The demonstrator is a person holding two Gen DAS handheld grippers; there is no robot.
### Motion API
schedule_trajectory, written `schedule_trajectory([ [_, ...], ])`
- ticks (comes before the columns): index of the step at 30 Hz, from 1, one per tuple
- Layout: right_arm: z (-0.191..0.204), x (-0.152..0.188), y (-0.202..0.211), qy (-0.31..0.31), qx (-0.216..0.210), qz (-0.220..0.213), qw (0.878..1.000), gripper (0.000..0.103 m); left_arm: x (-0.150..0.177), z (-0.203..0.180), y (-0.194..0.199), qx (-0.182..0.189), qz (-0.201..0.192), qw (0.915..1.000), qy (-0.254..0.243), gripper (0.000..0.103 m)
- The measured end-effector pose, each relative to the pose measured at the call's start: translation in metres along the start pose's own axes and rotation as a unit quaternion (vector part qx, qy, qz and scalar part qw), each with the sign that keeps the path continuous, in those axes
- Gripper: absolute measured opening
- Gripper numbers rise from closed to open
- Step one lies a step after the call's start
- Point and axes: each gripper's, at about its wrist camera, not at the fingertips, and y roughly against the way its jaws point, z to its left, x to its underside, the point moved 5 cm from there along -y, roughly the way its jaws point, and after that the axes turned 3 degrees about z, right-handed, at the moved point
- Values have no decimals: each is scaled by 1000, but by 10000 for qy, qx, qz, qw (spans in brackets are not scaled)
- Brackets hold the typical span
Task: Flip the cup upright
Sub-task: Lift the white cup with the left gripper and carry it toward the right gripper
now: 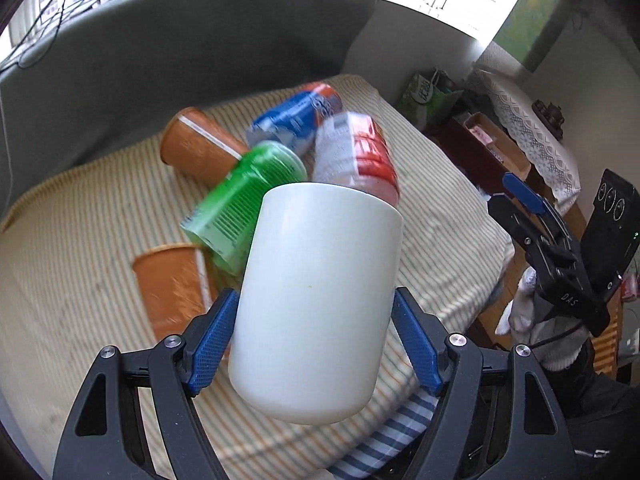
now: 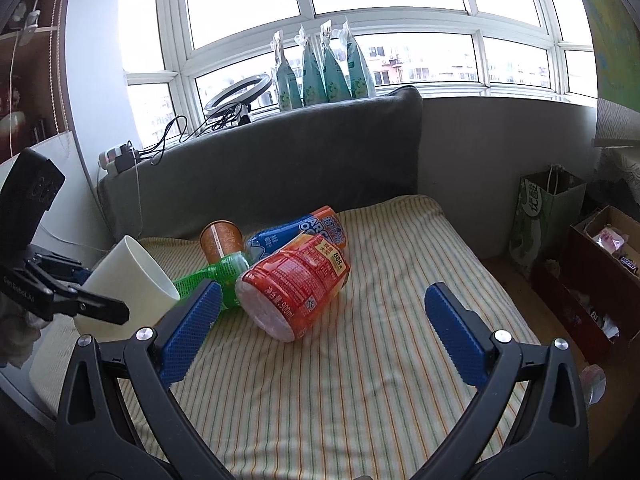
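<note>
1. At the lower centre of the left wrist view, we find the white cup (image 1: 316,304) clamped between the blue pads of the left gripper (image 1: 316,344), jaws closed on its lower wall.
2. In the right wrist view the cup (image 2: 128,284) sits at the left edge, lifted clear of the bed and tilted, its open mouth facing up and toward the right of the frame. We judge it is held mid-turn, partway to upright.
3. The right gripper (image 2: 324,328) hangs over the bedding with jaws wide open and nothing between them; we judge it is kept back as a spare.
4. The surface is a bed under a striped cover (image 2: 360,380), soft and uneven; a cup set down there could tip.
5. Lying bottles crowd the middle of the frame: a red bottle (image 2: 296,284), a green bottle (image 2: 216,276), a blue bottle (image 2: 296,232), and an orange can (image 2: 221,240).
6. Behind stand a grey headboard (image 2: 280,164) and a bright window (image 2: 360,20).
</note>
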Motion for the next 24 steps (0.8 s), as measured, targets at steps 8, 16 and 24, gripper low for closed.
schedule_trajectory([
  [8, -1, 19, -1, -310, -351, 413, 9981, 103, 21, -5, -33, 138, 161, 9987, 470, 77],
  [16, 2, 32, -6, -499, -567, 700, 9947, 103, 31, -4, -48, 150, 261, 9977, 608, 78],
  [24, 11, 39, -12, -550, -695, 931, 9917, 103, 29, -3, -40, -10, 169, 9985, 514, 79],
])
